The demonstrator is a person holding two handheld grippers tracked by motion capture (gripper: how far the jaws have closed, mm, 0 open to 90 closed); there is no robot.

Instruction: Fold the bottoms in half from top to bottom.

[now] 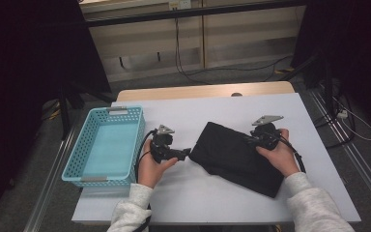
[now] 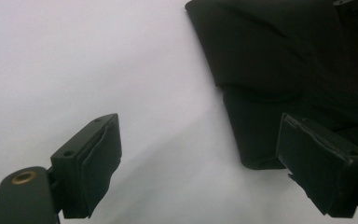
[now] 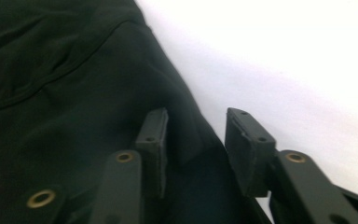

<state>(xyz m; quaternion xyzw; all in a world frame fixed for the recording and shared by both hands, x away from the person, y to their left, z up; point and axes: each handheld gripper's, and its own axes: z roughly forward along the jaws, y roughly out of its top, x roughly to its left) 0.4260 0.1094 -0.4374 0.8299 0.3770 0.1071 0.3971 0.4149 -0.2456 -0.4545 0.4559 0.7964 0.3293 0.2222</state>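
Your left gripper, jaws apart, waits at dark cloth left corner, centre frame. Right gripper part-open astride cloth edge, not clamped, ready to pinch.

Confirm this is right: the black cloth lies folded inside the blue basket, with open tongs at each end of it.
Not quite. The black cloth lies on the white table, beside the blue basket, not inside it, as the high view shows. The rest stands: the left tongs and right tongs are open at its ends.
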